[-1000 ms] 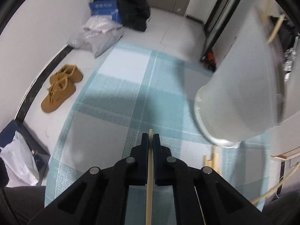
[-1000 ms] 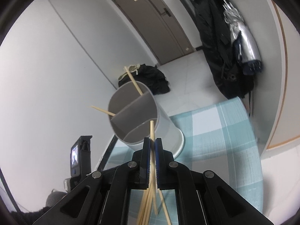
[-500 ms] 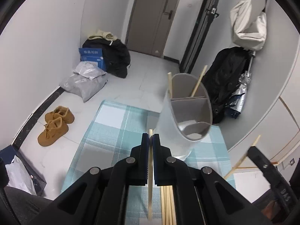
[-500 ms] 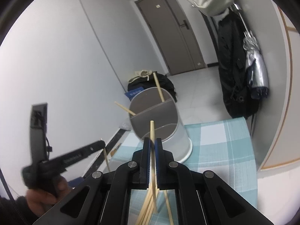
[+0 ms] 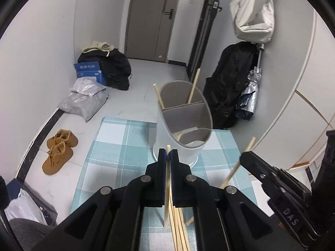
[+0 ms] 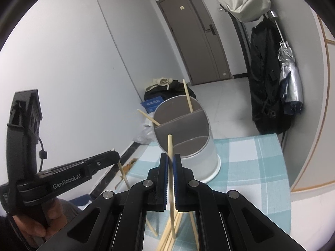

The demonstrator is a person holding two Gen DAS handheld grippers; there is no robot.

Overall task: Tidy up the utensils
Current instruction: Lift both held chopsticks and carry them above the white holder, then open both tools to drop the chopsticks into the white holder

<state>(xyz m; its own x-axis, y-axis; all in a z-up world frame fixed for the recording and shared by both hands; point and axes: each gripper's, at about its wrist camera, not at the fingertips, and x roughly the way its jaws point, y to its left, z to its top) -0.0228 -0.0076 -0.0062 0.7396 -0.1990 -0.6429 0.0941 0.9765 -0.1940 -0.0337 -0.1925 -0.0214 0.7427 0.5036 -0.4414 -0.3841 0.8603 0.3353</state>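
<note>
A white utensil holder (image 5: 184, 125) with grey dividers stands on the checked cloth; it also shows in the right wrist view (image 6: 184, 133). Two chopsticks (image 5: 193, 89) lean in its far compartment. My left gripper (image 5: 168, 153) is shut on a wooden chopstick (image 5: 166, 188), held upright just in front of the holder. My right gripper (image 6: 170, 161) is shut on another chopstick (image 6: 170, 167), also in front of the holder. Several loose chopsticks (image 5: 178, 226) lie on the cloth below both grippers. Each gripper shows in the other's view: right (image 5: 242, 156), left (image 6: 117, 155).
The blue-and-white checked cloth (image 5: 117, 146) covers the table. On the floor beyond are brown shoes (image 5: 58, 150), a grey plastic bag (image 5: 85, 100), a blue box (image 5: 90, 72) and black bags (image 5: 228, 87). A white bag (image 5: 253, 14) hangs on the right wall.
Both grippers have drawn back from the holder and tilted up, each still holding its chopstick. The holder now looks smaller and further off, and each gripper has come into the other's view.
</note>
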